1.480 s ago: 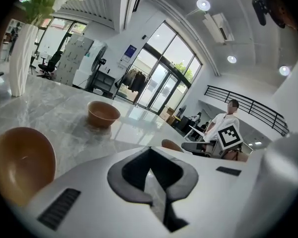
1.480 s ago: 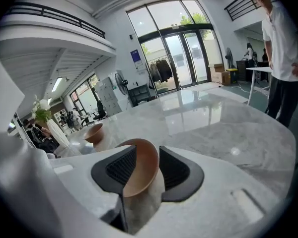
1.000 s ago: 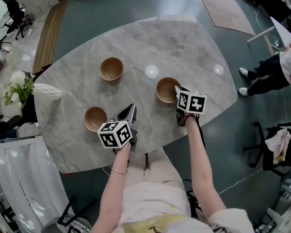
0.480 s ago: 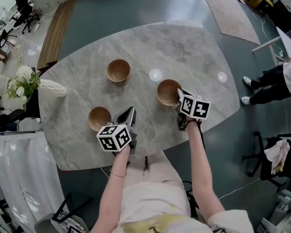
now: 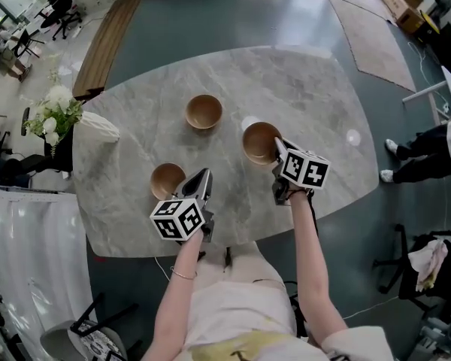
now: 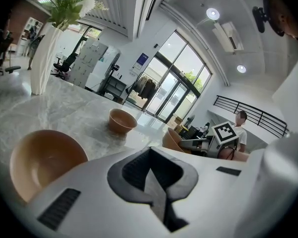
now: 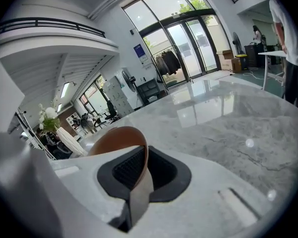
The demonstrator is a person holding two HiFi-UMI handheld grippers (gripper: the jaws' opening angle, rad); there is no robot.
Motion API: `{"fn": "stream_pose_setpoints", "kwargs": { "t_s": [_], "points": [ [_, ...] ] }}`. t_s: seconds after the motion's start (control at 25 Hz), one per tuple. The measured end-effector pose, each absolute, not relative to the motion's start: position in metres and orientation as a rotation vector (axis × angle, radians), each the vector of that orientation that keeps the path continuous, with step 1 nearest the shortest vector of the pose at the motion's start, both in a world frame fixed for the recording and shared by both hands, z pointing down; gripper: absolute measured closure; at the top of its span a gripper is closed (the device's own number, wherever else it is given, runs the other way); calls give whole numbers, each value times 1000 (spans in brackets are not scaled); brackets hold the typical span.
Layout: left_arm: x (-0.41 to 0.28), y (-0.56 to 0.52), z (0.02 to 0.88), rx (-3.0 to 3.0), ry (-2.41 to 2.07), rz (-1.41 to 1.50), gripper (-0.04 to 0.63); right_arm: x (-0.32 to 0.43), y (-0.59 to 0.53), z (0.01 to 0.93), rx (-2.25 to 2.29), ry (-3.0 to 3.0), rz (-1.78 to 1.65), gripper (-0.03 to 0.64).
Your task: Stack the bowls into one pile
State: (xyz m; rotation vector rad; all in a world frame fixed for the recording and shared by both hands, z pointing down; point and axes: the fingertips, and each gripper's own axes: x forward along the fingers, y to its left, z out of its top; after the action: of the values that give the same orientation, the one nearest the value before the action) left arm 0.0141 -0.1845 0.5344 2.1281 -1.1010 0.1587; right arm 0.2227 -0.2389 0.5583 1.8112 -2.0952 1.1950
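Three brown wooden bowls are on the grey marble table (image 5: 316,96). My right gripper (image 5: 277,147) (image 7: 139,168) is shut on the near rim of the right bowl (image 5: 259,141) (image 7: 116,139). Its jaws have just been closing, and the rim sits between the pads. In the left gripper view this bowl (image 6: 173,140) looks tilted. The far bowl (image 5: 204,111) (image 6: 122,120) stands alone. My left gripper (image 5: 204,176) (image 6: 156,182) is shut and holds nothing. It hovers just right of the near-left bowl (image 5: 167,180) (image 6: 42,160).
A white vase with flowers (image 5: 96,126) (image 6: 43,58) stands at the table's left edge. A person (image 5: 428,153) stands on the floor to the right of the table. The table's near edge runs just under my grippers.
The right gripper has carried its bowl left, toward the other two bowls, and a little up. The left gripper has drawn closer to the near-left bowl.
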Motion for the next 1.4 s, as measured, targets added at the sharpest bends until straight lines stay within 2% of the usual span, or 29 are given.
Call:
{"fn": "stream_pose_setpoints", "kwargs": {
  "t_s": [0.72, 1.4],
  "points": [
    [-39, -214, 513, 2088, -1247, 46, 595, 148, -310, 530, 1715, -2274, 1160, 592],
    [-55, -242, 520, 2037, -1278, 19, 595, 90, -379, 549, 1648, -2262, 1091, 592]
  ]
}}
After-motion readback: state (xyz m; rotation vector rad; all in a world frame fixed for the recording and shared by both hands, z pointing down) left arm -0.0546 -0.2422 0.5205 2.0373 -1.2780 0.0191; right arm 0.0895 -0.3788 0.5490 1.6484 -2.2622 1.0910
